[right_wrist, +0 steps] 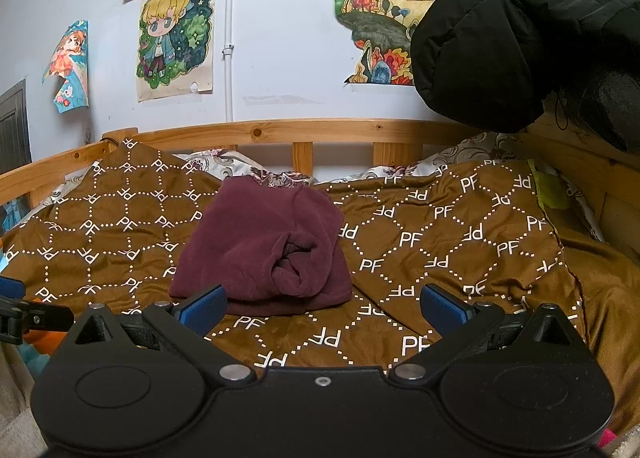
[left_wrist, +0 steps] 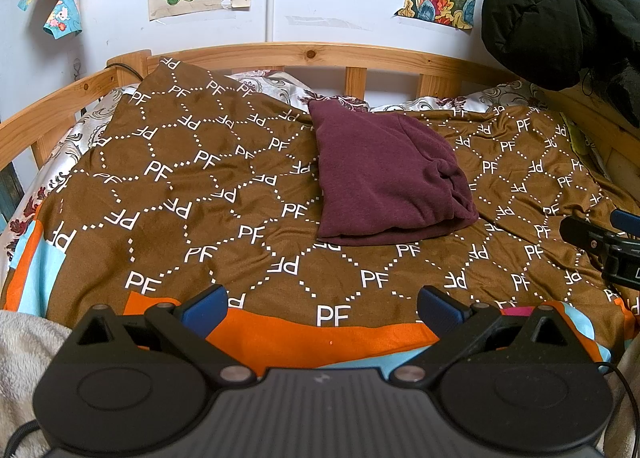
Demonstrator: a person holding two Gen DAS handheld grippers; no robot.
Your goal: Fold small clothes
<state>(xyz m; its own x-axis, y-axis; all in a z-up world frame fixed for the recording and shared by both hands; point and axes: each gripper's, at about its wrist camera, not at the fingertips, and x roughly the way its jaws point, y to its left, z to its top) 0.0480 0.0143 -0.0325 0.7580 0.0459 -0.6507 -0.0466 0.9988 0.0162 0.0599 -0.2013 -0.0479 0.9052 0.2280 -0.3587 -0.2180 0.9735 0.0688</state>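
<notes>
Maroon garment (right_wrist: 260, 246) lies folded on the bed (left_wrist: 280, 53).
Both my left gripper (left_wrist: 322, 304) and right gripper (right_wrist: 324, 304) hang released and empty; folding looks finished.

folded garment (left_wrist: 384, 181) on blanket (left_wrist: 200, 193), bed rail (left_wrist: 320, 53) behind

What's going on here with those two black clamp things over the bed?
A person holds a two-finger gripper in each hand to fold small clothes. A maroon garment lies folded on the brown PF-patterned blanket. The left gripper and right gripper are both open, hovering short of it and holding nothing.
</notes>
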